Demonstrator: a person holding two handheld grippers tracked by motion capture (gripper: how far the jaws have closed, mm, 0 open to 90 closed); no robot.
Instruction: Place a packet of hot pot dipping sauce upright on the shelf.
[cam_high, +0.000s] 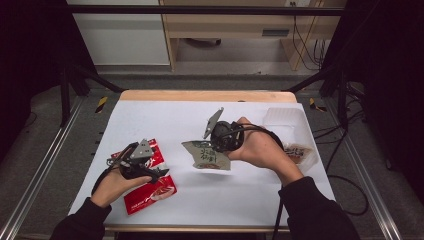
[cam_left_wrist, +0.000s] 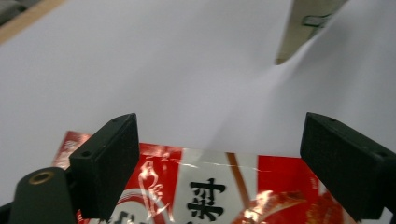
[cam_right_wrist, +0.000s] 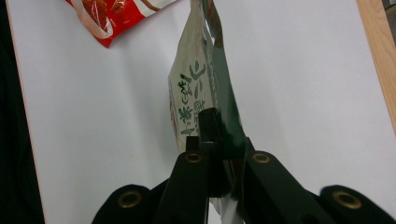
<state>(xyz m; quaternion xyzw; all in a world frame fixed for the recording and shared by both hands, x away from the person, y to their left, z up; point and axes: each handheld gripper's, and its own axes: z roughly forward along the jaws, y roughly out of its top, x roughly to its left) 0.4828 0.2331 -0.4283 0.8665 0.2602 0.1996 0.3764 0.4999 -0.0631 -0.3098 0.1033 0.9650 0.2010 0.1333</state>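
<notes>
White counter (cam_high: 165, 120): right tool (cam_high: 216, 146) pinches the green packet (cam_high: 210, 157) by its edge, lifting it clear, while left tool (cam_high: 159, 176), jaws wide, hovers over the red packet (cam_high: 152, 192) at the counter's near-left corner.

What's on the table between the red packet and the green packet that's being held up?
Nothing: in the high view, only bare white table lies between the red packet and the green packet pinched in the right gripper.
</notes>
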